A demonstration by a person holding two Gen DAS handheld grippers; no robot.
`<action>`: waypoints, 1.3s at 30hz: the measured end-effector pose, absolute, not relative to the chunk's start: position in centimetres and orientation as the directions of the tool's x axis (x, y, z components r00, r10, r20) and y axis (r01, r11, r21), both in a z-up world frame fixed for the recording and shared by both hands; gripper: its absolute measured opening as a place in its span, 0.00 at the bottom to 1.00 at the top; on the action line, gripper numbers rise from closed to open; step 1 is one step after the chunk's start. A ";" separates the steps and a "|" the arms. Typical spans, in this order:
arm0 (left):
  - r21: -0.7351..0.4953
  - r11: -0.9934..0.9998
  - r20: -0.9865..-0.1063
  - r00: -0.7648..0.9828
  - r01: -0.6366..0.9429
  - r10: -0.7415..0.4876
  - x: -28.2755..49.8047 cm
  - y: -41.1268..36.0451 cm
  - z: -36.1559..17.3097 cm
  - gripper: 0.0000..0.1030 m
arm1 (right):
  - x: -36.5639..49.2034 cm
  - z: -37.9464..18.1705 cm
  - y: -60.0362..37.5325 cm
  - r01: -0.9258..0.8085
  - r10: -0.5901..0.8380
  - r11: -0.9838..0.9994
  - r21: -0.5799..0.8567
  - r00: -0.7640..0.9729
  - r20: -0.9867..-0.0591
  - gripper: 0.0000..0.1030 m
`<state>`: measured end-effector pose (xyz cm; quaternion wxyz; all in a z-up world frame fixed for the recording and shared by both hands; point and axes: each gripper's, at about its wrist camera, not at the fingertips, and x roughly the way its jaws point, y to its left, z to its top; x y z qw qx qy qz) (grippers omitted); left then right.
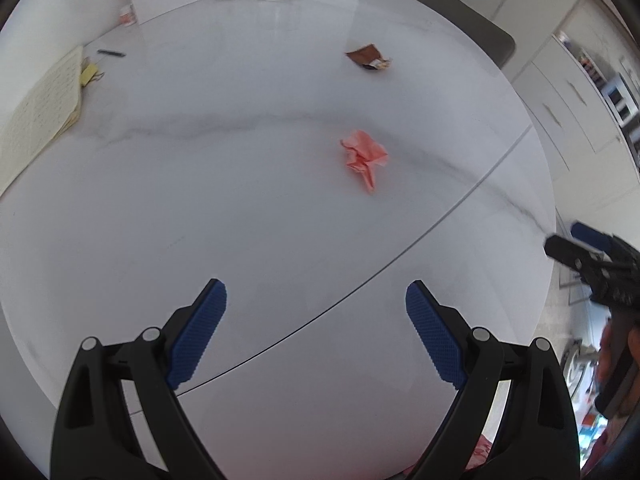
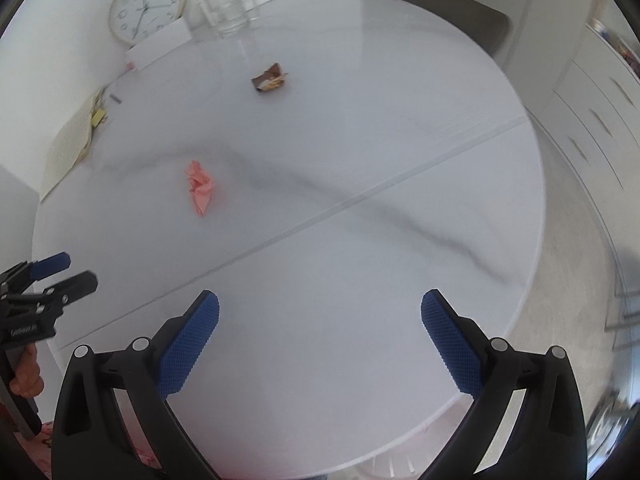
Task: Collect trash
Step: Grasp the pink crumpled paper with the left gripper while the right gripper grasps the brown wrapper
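At the bottom of the left wrist view the left gripper point(image 1: 316, 304) hangs released, its 2 blue pads spread wide with nothing but bare white table point(image 1: 240, 200) between them. The right gripper point(image 2: 320, 312) fills the bottom of its own view the same way, jaws wide apart and empty; it also shows at the right edge of the left view, off to the side of the table rim. Further up lies the nearer piece of trash, a crumpled pink paper point(image 1: 366, 158): in the left view it sits just right of the frame's centre, almost straight ahead of the open jaws and well apart from them, while in the right view the same paper point(image 2: 200, 186) lies well over to the left of centre. Its long axis runs roughly up-and-down in both frames, with a narrow tail pointing toward the cameras, so it lies across the left jaws' closing line. By that reading the left hand looks the better placed for it: a forward reach with a slight shift right. Beyond it, in the upper part of the frames, rests a brown wrapper point(image 2: 270, 78), upper right of centre in the left view and upper centre-left in the right. Past that stand a clear glass point(image 2: 232, 10) and a wall clock point(image 2: 147, 8) at the table's far edge.
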<state>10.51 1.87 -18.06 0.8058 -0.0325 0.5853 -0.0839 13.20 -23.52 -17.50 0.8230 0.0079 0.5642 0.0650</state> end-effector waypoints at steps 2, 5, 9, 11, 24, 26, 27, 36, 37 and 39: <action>-0.141 0.989 -0.939 0.311 0.045 -0.148 10.5 2.3 -17.9 0.85 | 16.6 -18.0 -23.1 -0.174 0.143 0.981 0.088 0.339 -0.930 0.97; -0.154 0.987 -0.942 0.308 -0.046 -0.133 10.7 2.8 -17.7 0.85 | 22.0 -18.9 -22.2 -0.283 0.178 0.955 0.088 0.309 -0.934 0.97; -0.161 0.977 -0.942 0.317 -0.137 -0.110 11.7 2.2 -17.9 0.85 | 29.9 -20.6 -20.0 -0.427 0.201 0.902 0.065 0.282 -0.938 0.97; -0.142 0.976 -0.946 0.312 -0.165 -0.085 12.6 1.6 -18.2 0.85 | 32.5 -21.4 -19.2 -0.466 0.208 0.883 0.059 0.275 -0.939 0.97; -0.068 0.978 -0.962 0.271 -0.197 -0.013 15.5 -1.6 -19.4 0.85 | 41.5 -25.9 -13.4 -0.584 0.215 0.811 0.044 0.226 -0.950 0.65; -0.067 0.979 -0.963 0.268 -0.193 -0.013 16.0 -1.8 -19.5 0.85 | 41.4 -25.7 -13.4 -0.590 0.209 0.807 0.032 0.235 -0.949 0.45; -0.068 0.979 -0.964 0.264 -0.193 -0.015 16.3 -1.9 -19.7 0.85 | 41.5 -25.6 -13.5 -0.591 0.216 0.806 0.040 0.231 -0.949 0.41; -0.113 0.976 -0.963 0.263 -0.186 -0.062 20.7 -3.6 -21.8 0.85 | 40.4 -22.5 -16.9 -0.582 0.267 0.811 0.062 0.274 -0.924 0.37; -0.112 0.976 -0.964 0.260 -0.186 -0.061 21.1 -3.8 -22.1 0.84 | 40.3 -22.1 -17.4 -0.578 0.272 0.813 0.064 0.281 -0.920 0.37; -0.098 0.977 -0.966 0.252 -0.189 -0.049 22.3 -4.3 -22.9 0.79 | 39.9 -21.1 -18.4 -0.568 0.284 0.820 0.070 0.298 -0.911 0.37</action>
